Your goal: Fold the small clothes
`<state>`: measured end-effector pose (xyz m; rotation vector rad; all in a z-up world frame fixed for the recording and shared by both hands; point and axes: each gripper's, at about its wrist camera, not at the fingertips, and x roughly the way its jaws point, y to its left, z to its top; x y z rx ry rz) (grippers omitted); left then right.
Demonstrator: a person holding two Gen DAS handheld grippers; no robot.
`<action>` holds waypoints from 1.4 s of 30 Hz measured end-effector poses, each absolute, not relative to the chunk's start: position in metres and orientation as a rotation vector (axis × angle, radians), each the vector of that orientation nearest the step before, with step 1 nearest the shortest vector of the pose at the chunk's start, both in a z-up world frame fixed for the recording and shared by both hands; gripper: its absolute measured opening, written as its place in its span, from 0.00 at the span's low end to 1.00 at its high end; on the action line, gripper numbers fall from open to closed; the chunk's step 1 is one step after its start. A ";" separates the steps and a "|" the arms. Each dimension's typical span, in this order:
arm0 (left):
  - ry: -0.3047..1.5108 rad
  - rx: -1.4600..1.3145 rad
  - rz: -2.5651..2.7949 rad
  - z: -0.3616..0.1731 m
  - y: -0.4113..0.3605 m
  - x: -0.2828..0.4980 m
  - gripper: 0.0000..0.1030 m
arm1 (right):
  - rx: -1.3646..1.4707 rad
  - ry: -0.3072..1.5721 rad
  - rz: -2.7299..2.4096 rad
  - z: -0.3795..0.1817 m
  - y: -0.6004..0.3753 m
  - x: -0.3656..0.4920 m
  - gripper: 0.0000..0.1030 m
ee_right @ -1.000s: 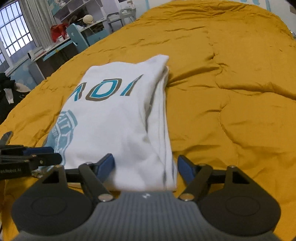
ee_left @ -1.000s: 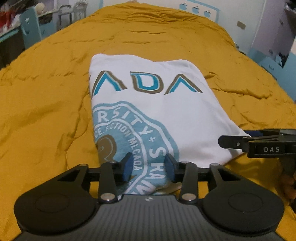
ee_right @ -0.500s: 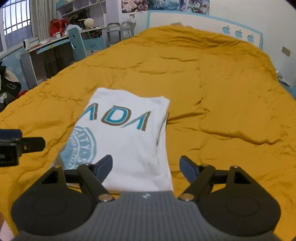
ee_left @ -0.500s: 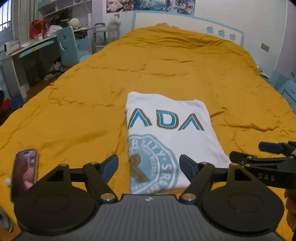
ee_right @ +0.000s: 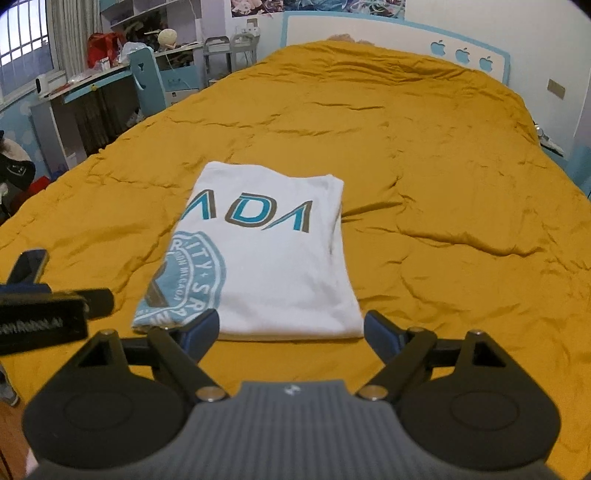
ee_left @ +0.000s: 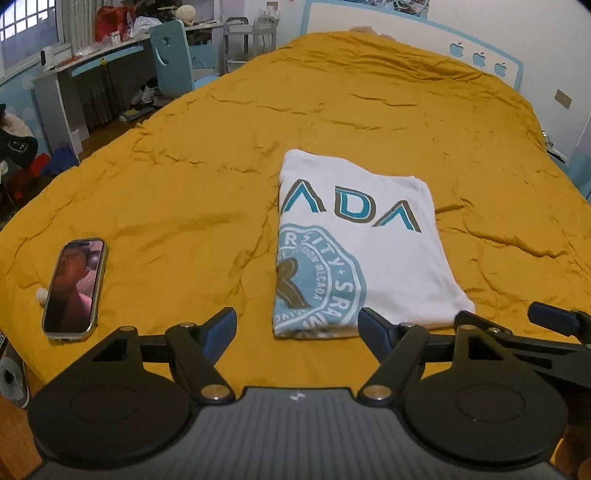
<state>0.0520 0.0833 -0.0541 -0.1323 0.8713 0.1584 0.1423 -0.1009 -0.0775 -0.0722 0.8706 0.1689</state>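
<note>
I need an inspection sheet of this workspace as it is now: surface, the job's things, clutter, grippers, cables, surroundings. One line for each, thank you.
Surface: bed with a wrinkled yellow quilt.
Job's things: one white T-shirt with blue print, folded into a flat rectangle, lying on the quilt.
Clutter: phone with lit screen, lying on the quilt left of the T-shirt, apart from it.
Grippers: left gripper open, holding nothing, short of the T-shirt's near edge; right gripper open, holding nothing.
Cables: nothing seen.
Surroundings: desk with things piled on it, blue chair, white headboard with blue apple shapes, window.
</note>
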 end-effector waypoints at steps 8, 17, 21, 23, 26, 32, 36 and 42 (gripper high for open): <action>0.881 -0.139 0.165 -0.050 0.080 0.047 0.85 | -0.097 0.861 0.156 -0.075 -0.097 0.138 0.79; 0.891 -0.157 0.165 -0.051 0.081 0.044 0.85 | -0.090 0.871 0.154 -0.075 -0.098 0.137 0.79; 0.895 -0.158 0.166 -0.051 0.081 0.043 0.85 | -0.090 0.878 0.150 -0.076 -0.098 0.137 0.79; 0.894 -0.157 0.167 -0.051 0.081 0.043 0.85 | -0.090 0.880 0.148 -0.075 -0.097 0.137 0.79; 0.894 -0.155 0.168 -0.051 0.081 0.043 0.85 | -0.092 0.879 0.147 -0.076 -0.097 0.137 0.79; 0.895 -0.154 0.167 -0.051 0.080 0.043 0.85 | -0.088 0.888 0.142 -0.077 -0.097 0.137 0.79; 0.898 -0.157 0.164 -0.051 0.081 0.044 0.85 | -0.089 0.893 0.137 -0.078 -0.096 0.138 0.79; 0.898 -0.158 0.165 -0.051 0.081 0.044 0.85 | -0.086 0.897 0.134 -0.079 -0.096 0.139 0.79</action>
